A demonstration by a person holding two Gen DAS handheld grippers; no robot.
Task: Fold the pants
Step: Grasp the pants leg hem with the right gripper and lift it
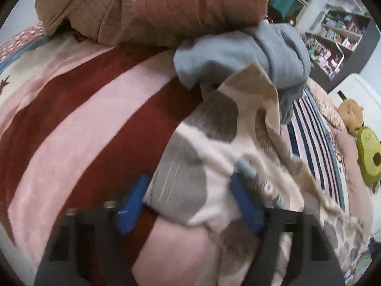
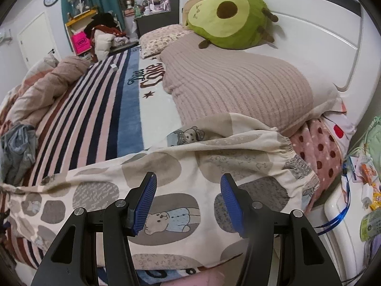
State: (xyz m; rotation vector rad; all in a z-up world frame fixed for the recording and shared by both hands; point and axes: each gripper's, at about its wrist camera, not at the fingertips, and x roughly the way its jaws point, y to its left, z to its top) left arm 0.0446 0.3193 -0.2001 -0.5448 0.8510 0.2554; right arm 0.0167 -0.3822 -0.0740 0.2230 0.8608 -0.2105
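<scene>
Left view: my left gripper (image 1: 190, 202) has its jaws spread around a pants (image 1: 214, 143) end, blurred; whether it pinches, I cannot tell. Right view: my right gripper (image 2: 188, 205) hovers spread above the pants (image 2: 190, 166), laid across the bed (image 2: 107, 95). I judge folding barely begun.

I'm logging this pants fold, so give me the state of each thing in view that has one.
Pants: spread flat across the bed, unfolded, elastic waistband toward the headboard.
Left gripper: fingers open, pants fabric between them.
Right gripper: fingers open, empty, above the pants.
Grey garment: crumpled in a heap.
Avocado plush: lying against the headboard.
</scene>
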